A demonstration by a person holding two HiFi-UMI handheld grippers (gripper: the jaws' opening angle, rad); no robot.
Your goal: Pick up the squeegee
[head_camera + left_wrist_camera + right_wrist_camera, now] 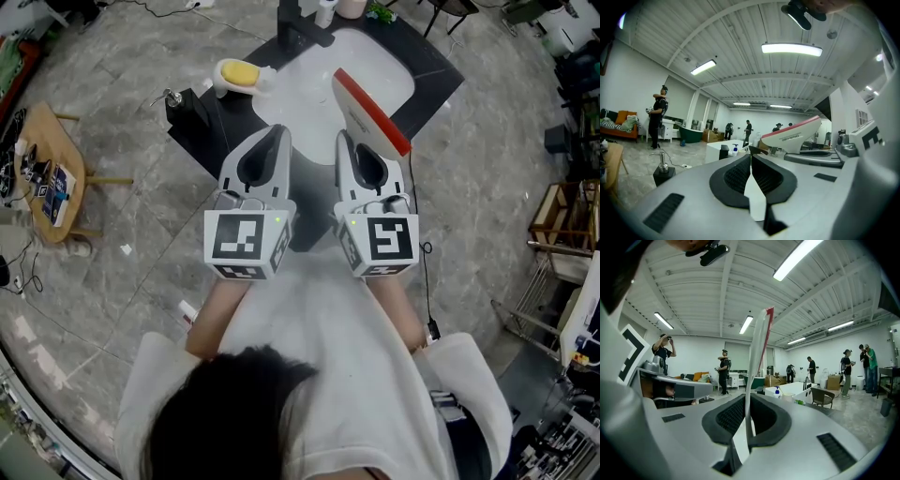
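The squeegee point(370, 108) is white with a red blade edge and stands up slanted over the sink. My right gripper point(349, 141) is shut on its lower end. In the right gripper view the squeegee point(757, 357) shows edge-on, rising from between the closed pads of the right gripper point(749, 397). My left gripper point(272, 131) hangs beside it on the left, shut with nothing in it. In the left gripper view the tips of the left gripper point(750, 152) meet, and the squeegee point(792, 136) is off to the right.
A black counter point(436, 80) with a white sink basin point(384, 66) lies below both grippers. On its left end sit a yellow sponge point(239, 73) in a dish and a soap dispenser point(173, 98). A wooden side table point(52, 169) stands far left. People stand in the background.
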